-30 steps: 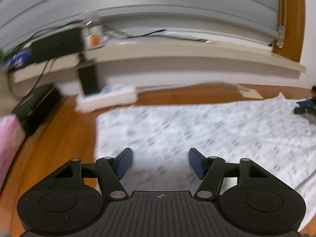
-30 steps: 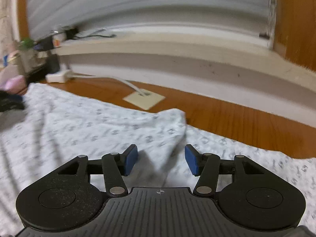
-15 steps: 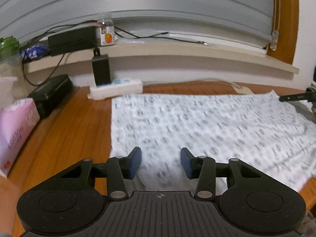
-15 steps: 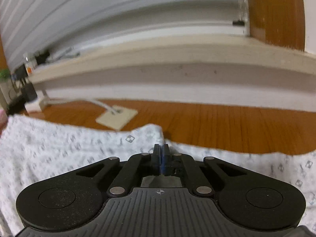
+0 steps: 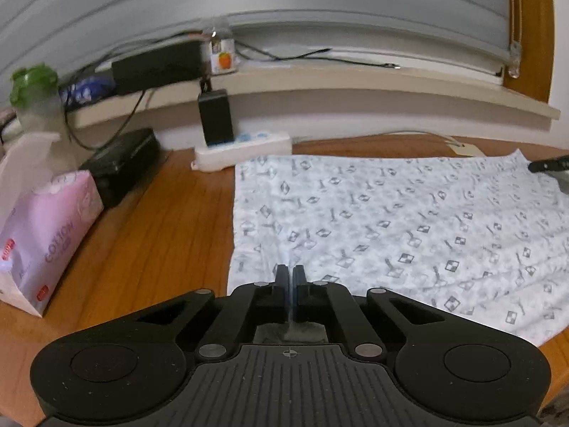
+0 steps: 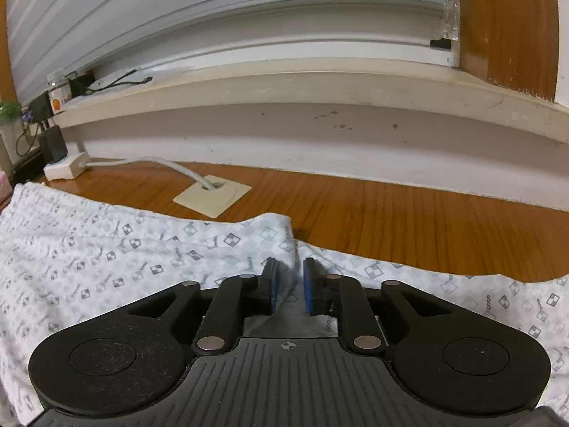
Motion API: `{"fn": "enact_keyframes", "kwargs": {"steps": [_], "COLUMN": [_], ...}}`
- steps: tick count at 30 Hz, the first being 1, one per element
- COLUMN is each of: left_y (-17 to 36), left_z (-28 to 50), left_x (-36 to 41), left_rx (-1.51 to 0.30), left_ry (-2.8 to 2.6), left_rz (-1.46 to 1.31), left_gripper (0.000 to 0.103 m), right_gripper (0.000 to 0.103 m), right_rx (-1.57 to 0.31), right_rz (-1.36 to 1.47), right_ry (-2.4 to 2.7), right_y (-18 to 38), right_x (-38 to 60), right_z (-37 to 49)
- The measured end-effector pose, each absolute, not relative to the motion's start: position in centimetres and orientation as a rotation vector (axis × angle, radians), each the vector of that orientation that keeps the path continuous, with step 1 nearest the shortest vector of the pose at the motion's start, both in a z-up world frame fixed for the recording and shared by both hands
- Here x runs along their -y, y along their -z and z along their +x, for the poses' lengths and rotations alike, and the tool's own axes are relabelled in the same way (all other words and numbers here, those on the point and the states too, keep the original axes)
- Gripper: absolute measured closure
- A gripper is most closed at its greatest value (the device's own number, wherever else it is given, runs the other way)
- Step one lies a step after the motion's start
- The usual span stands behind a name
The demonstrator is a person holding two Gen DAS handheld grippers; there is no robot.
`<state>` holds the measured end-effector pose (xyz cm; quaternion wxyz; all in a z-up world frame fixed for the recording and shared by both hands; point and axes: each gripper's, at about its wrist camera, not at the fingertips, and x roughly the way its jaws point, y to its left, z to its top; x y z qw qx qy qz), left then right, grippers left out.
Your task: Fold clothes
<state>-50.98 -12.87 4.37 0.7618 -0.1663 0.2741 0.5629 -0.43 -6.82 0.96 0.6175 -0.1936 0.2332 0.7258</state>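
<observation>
A white patterned garment (image 5: 391, 220) lay spread flat on a wooden worktop (image 5: 160, 235), its left edge running straight toward the camera and its far edge stopping just short of a white power strip (image 5: 245, 146) by the wall. Left of the garment a broad strip of bare wood lay open as far as a pink tissue pack (image 5: 46, 231) and a black case (image 5: 121, 163). In the right wrist view, bare wood likewise extended beyond the far hem to the wall, broken only by a cream cable plate (image 6: 212, 195) near the hem. The left tongs (image 5: 290, 277) were clenched on the garment close to its near left corner, a small pinch of cloth rising between the pads. The right tongs (image 6: 288, 277) were opening, a raised fold of the garment (image 6: 106, 256) standing between the blue pads; the left pad touched the fold, the right pad stood just clear of it.
</observation>
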Motion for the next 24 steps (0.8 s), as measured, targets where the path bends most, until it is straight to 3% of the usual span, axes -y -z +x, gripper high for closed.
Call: {"fn": "enact_keyframes", "kwargs": {"steps": [1, 3, 4, 6, 7, 8, 13, 17, 19, 20, 24], "left_y": [-4.5, -4.8, -5.1, -6.0, -6.4, -6.8, -8.1, -7.5, -7.0, -6.7, -5.2], "left_z": [-50.8, -50.2, -49.9, -48.9, -48.4, -47.8, -41.4, -33.4, -29.4, -27.4, -19.8], "left_x": [12.9, 12.9, 12.9, 12.7, 12.6, 12.4, 9.8, 8.0, 7.2, 6.8, 5.8], "left_rx": [-0.607, -0.62, -0.624, -0.603, -0.592, -0.581, -0.512, -0.512, -0.51, -0.511, -0.569], "left_ry": [-1.226, -1.239, -1.25, -1.274, -1.286, -1.292, -1.146, -0.99, -0.905, -0.864, -0.732], "left_rz": [-0.352, -0.338, -0.33, -0.289, -0.268, -0.25, -0.246, -0.231, -0.225, -0.223, -0.186], "left_gripper": [0.101, 0.098, 0.094, 0.071, 0.053, 0.043, 0.03, 0.025, 0.025, 0.025, 0.025], "right_gripper": [0.081, 0.062, 0.058, 0.057, 0.057, 0.057, 0.056, 0.056, 0.066, 0.08, 0.081], "right_rx": [-0.536, -0.53, -0.529, -0.521, -0.506, -0.49, -0.471, -0.507, -0.526, -0.532, -0.563], "right_rz": [-0.447, -0.446, -0.429, -0.396, -0.385, -0.374, -0.361, -0.332, -0.314, -0.307, -0.284], "right_ry": [-1.675, -1.691, -1.7, -1.716, -1.714, -1.712, -1.628, -1.476, -1.394, -1.354, -1.21], "right_y": [-1.0, -1.1, -1.2, -1.6, -2.0, -2.5, -3.7, -3.3, -3.0, -2.8, -1.5], "right_x": [6.9, 7.2, 7.6, 8.5, 9.3, 10.1, 14.6, 19.2, 21.6, 22.7, 27.0], "right_z": [-0.5, -0.6, -0.4, 0.1, 0.8, 1.4, 7.0, 13.9, 17.5, 19.0, 24.3]}}
